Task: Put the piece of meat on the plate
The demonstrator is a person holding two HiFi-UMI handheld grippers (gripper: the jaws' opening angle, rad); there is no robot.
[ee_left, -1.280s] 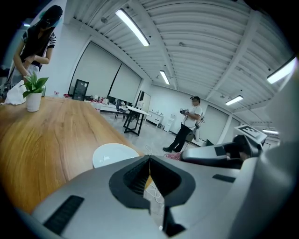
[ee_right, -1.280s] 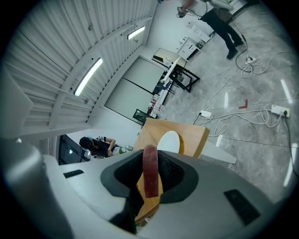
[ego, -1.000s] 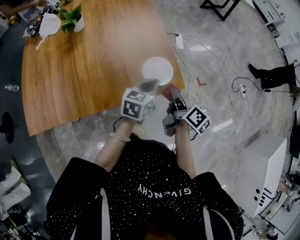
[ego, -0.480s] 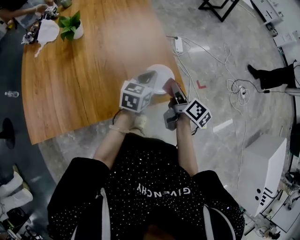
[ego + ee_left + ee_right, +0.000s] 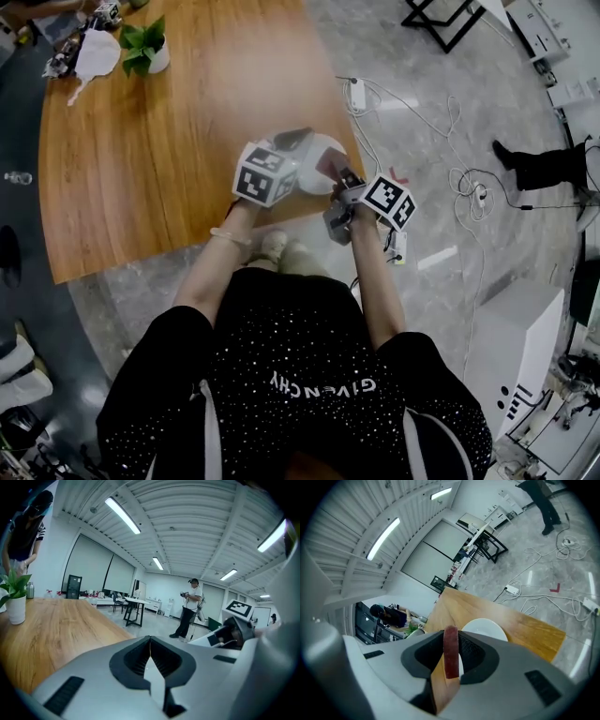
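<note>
A wooden table [image 5: 141, 141] fills the upper left of the head view, its long near edge running to a corner at the right. One white plate [image 5: 311, 176] sits close to that corner, with grey floor just beyond it. The rest of the table is broad open wood, apart from one potted plant [image 5: 142, 42] and a white cloth [image 5: 96, 49] at the far left end. A person stands off the near edge holding two tools. The left tool [image 5: 292, 139] reaches over the plate's far left side, its jaws pressed together with nothing between them. The right tool [image 5: 342, 178] pinches the one piece of meat [image 5: 451, 652], a thin red slice set on edge, held by the plate's near right rim. Loose cables [image 5: 412, 103] trail over the floor to the right. Only the right gripper view shows the slice clamped between the pads. Only the left gripper view shows another person [image 5: 190, 606] standing far across the room.
</note>
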